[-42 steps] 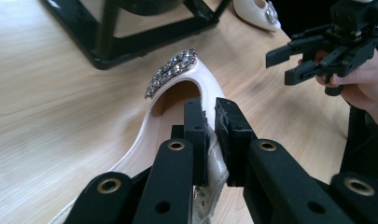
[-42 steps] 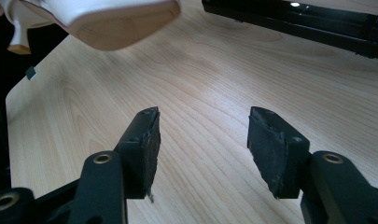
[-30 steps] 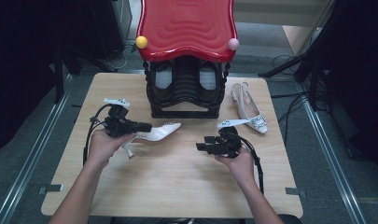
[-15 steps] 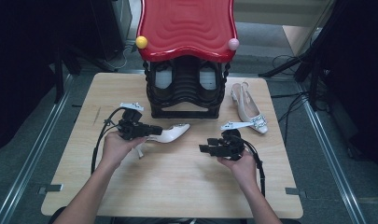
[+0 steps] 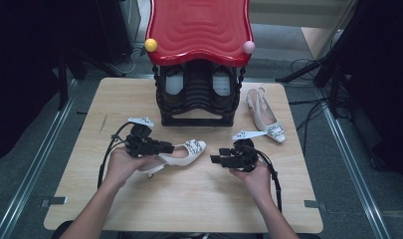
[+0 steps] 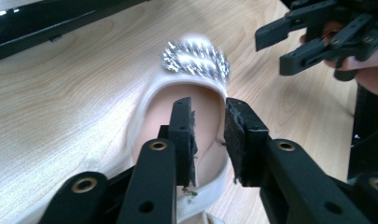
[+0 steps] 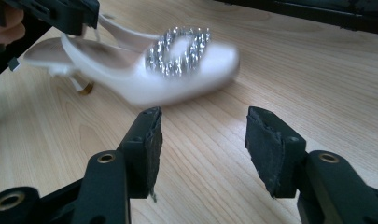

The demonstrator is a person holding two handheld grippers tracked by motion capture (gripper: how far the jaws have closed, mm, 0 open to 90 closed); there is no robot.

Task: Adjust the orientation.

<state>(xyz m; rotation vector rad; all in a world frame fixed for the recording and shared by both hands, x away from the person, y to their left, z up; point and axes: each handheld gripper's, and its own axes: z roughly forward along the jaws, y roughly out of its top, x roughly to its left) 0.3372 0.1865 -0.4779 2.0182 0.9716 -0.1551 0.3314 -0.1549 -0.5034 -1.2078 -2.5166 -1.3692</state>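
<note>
Seen from the high view, the white shoe (image 5: 181,153) lies on its side on the desk (image 5: 189,199) at mid-frame, between the left gripper (image 5: 166,148) and the right gripper (image 5: 215,159), below the red-topped rack (image 5: 199,30); a second shoe (image 5: 264,114) sits at the right. The left gripper view adds that its jaws have just been opening: they stand narrowly apart over the shoe's (image 6: 177,93) insole, pads clear of the rim. The right gripper view shows its own jaws wide, bare wood between them, the shoe's (image 7: 144,70) sparkly buckle (image 7: 177,49) just beyond.
</note>
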